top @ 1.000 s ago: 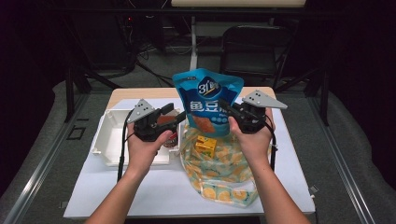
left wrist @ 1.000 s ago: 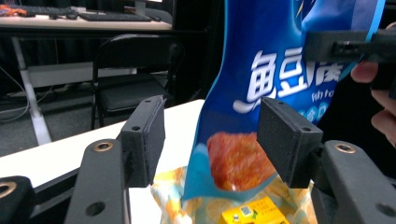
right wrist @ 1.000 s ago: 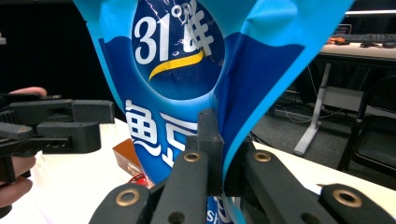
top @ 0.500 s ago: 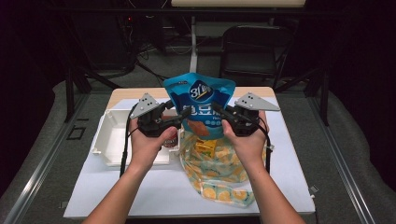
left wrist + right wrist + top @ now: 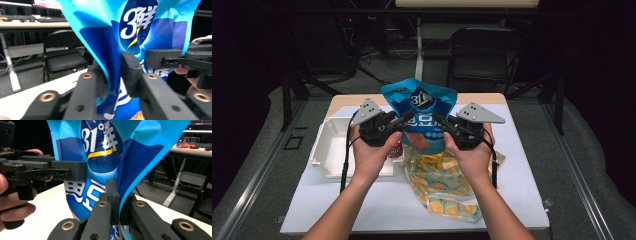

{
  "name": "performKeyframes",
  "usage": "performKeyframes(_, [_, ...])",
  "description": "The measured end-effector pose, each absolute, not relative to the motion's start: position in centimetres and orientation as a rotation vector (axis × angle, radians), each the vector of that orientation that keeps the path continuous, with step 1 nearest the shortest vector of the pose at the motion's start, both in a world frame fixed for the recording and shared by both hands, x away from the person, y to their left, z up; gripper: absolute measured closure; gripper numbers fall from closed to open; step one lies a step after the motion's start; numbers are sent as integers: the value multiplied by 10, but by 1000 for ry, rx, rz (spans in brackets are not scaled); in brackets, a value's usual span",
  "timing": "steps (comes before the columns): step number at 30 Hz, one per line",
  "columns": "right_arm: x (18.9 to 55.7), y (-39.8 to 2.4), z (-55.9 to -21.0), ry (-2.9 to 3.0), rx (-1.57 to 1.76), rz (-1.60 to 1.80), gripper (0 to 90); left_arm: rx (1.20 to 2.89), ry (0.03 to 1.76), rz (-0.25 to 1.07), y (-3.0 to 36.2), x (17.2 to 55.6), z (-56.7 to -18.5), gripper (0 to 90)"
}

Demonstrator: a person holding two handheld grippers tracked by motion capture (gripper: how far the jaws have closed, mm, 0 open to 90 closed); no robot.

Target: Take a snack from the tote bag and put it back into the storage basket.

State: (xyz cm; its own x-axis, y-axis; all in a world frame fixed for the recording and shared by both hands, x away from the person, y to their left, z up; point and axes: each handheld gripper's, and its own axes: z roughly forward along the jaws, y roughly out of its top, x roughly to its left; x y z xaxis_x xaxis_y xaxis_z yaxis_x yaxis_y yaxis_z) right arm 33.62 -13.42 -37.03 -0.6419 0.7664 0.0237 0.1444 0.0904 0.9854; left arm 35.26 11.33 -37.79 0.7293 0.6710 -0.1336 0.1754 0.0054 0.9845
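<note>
Since a second ago the blue snack bag (image 5: 419, 114) has swung from leaning toward the right hand to standing upright between both hands, and the left gripper (image 5: 408, 121) has come in against its left edge, where its jaws have just been closing with the bag's film between them.

From above, the bag hangs in the air over the white table (image 5: 522, 190), above a clear packet of yellow snacks (image 5: 442, 185) that lies flat on the table. The left gripper reaches in from the bag's left side and the right gripper (image 5: 438, 120) from its right side, both about halfway up the bag.

The left gripper view shows the bag (image 5: 130, 32) folded into a ridge between the two black jaws, the pads pinching that fold. The right gripper view shows the bag (image 5: 105, 150) the same way, a crease of film pinched tight between jaws pressed almost together, with the left gripper (image 5: 82, 171) coming in from the side against the bag's face.

A white tray (image 5: 329, 150) sits on the table to the left, under the left hand, well below the bag.
</note>
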Motion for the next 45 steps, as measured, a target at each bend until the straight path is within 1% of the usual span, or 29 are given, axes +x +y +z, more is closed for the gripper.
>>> performKeyframes(2, [335, -134, -369, 1864, 884, 1597, 885, 1553, 732, 447, 113, 351, -375, 860])
performKeyframes(4, [333, -131, -369, 1870, 857, 1580, 876, 1563, 741, 449, 113, 350, -374, 891])
performKeyframes(6, [332, -129, -369, 1864, 839, 1570, 863, 1551, 756, 407, 117, 351, -373, 900])
performKeyframes(9, [331, -129, -369, 1869, 839, 1600, 816, 1539, 759, 393, 122, 350, -371, 900])
performKeyframes(11, [330, -130, -369, 1873, 845, 1598, 748, 1535, 757, 396, 126, 349, -369, 900])
performKeyframes(13, [330, -130, -371, 1894, 841, 1608, 652, 1533, 766, 409, 129, 348, -368, 900])
performKeyframes(14, [329, -131, -372, 1895, 837, 1603, 630, 1525, 774, 409, 132, 349, -368, 900])
performKeyframes(16, [326, -132, -374, 1905, 829, 1624, 517, 1509, 785, 402, 138, 350, -367, 900])
performKeyframes(18, [324, -133, -376, 1917, 835, 1620, 434, 1492, 795, 405, 144, 349, -367, 900])
performKeyframes(20, [322, -134, -378, 1928, 838, 1616, 377, 1484, 798, 411, 150, 349, -366, 900])
performKeyframes(23, [319, -139, -385, 1938, 864, 1608, 330, 1469, 814, 420, 160, 347, -367, 900])
performKeyframes(26, [317, -148, -394, 1941, 905, 1595, 294, 1456, 831, 431, 171, 346, -368, 900])
performKeyframes(30, [314, -163, -408, 1933, 959, 1578, 275, 1445, 852, 450, 186, 344, -371, 900])
performKeyframes(41, [299, -197, -464, 1930, 1112, 1537, 271, 1423, 916, 490, 222, 340, -387, 900])
performKeyframes(45, [294, -206, -479, 1932, 1144, 1512, 271, 1421, 936, 508, 233, 339, -392, 900])
